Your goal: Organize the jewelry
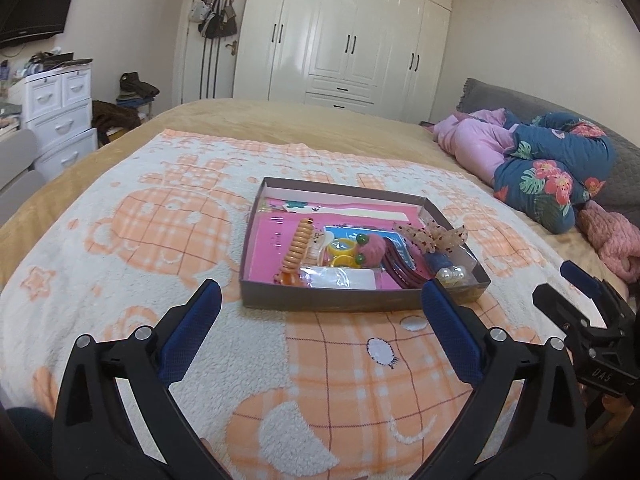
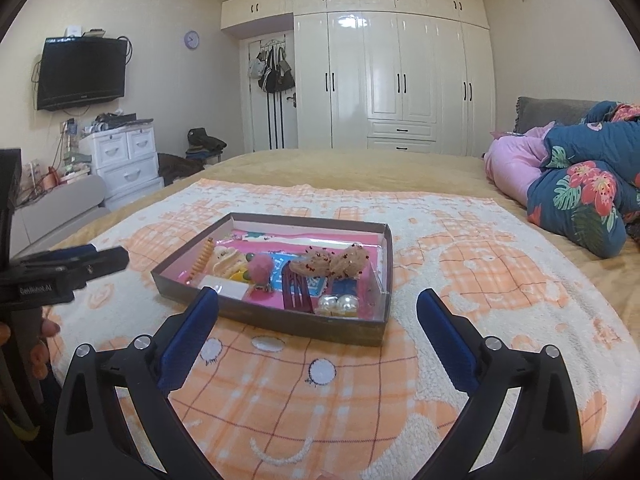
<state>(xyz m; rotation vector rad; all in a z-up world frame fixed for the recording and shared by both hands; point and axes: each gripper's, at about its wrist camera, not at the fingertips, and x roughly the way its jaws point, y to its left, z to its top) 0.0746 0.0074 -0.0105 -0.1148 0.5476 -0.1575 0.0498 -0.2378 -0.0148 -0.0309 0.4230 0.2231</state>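
In the left wrist view, the shallow box (image 1: 362, 304) of jewelry is seen on the blanket (image 1: 120, 240) of the bed, just beyond the left gripper (image 1: 322, 300). Its fingers (image 1: 192, 328) are spread wide and nothing is held or touched by them. An orange spiral hair tie (image 1: 298, 250) lies at the left of the box, a pink pom-pom (image 1: 370, 250) in the middle, dark red clips (image 1: 404, 274) and pearl beads (image 1: 452, 276) at the near right. The right gripper (image 1: 584, 292) is seen at the far right edge, apart from the box.

The step in hand is judged to be the approach for a first pick. It would be done well if one piece at the edge of the pile were singled out, such as the hair tie, and closed on from above without the near wall being nudged.

In the right wrist view, the box (image 2: 280, 322) is seen just ahead of the right gripper (image 2: 318, 300). Its fingers (image 2: 444, 336) are likewise held wide apart, empty, above the blanket (image 2: 460, 280). The pearl beads (image 2: 339, 303) lie nearest, in the near right corner, beside the clips (image 2: 296, 288). The left gripper (image 2: 80, 260) is seen side-on at the left; its opening cannot be told there.
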